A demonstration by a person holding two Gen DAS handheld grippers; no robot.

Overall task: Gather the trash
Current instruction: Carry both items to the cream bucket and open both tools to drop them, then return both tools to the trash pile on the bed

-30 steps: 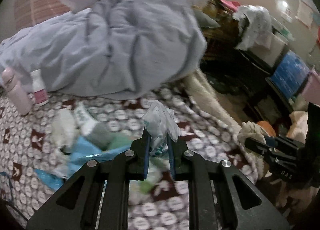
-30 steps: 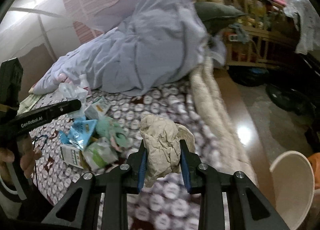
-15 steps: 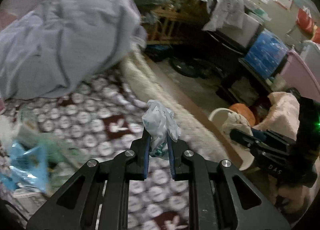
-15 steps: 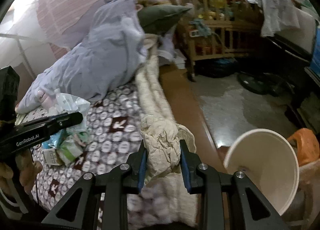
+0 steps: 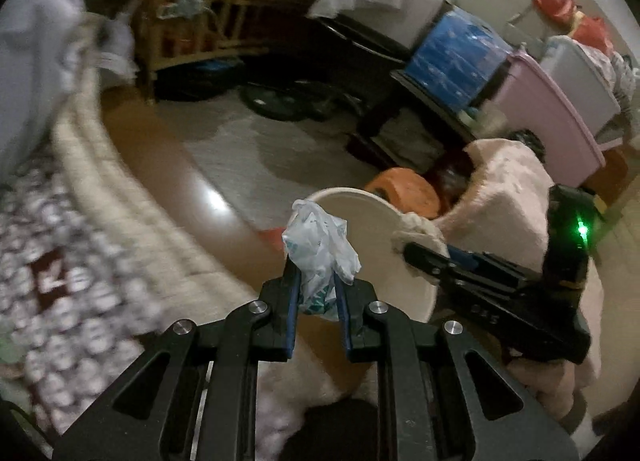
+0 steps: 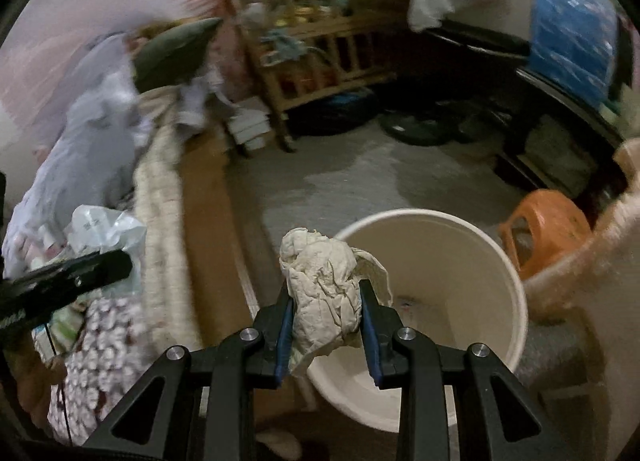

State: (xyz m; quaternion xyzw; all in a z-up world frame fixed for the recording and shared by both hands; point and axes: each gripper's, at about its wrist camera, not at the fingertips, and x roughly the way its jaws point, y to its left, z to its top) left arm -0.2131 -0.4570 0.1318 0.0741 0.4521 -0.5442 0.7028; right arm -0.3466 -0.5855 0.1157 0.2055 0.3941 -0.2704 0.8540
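Note:
My left gripper (image 5: 316,281) is shut on a crumpled white and green plastic wrapper (image 5: 320,249), held just in front of the rim of a cream bucket (image 5: 360,213) on the floor. My right gripper (image 6: 326,301) is shut on a crumpled beige paper wad (image 6: 324,285), held over the near left rim of the same bucket (image 6: 460,285). The right gripper also shows in the left wrist view (image 5: 424,257), with the wad over the bucket. The left gripper and its wrapper (image 6: 104,225) show at the left of the right wrist view.
The bed with a patterned sheet (image 5: 60,281) and cream fringe (image 6: 160,201) lies to the left. An orange stool (image 6: 548,221) stands right of the bucket. A wooden crib (image 6: 320,53), blue crate (image 5: 456,53) and pink bin (image 5: 548,117) line the far side.
Both grippers have swung right from the bed toward the floor, each still holding its trash. The bucket has come from the frame edge to right under the grippers.

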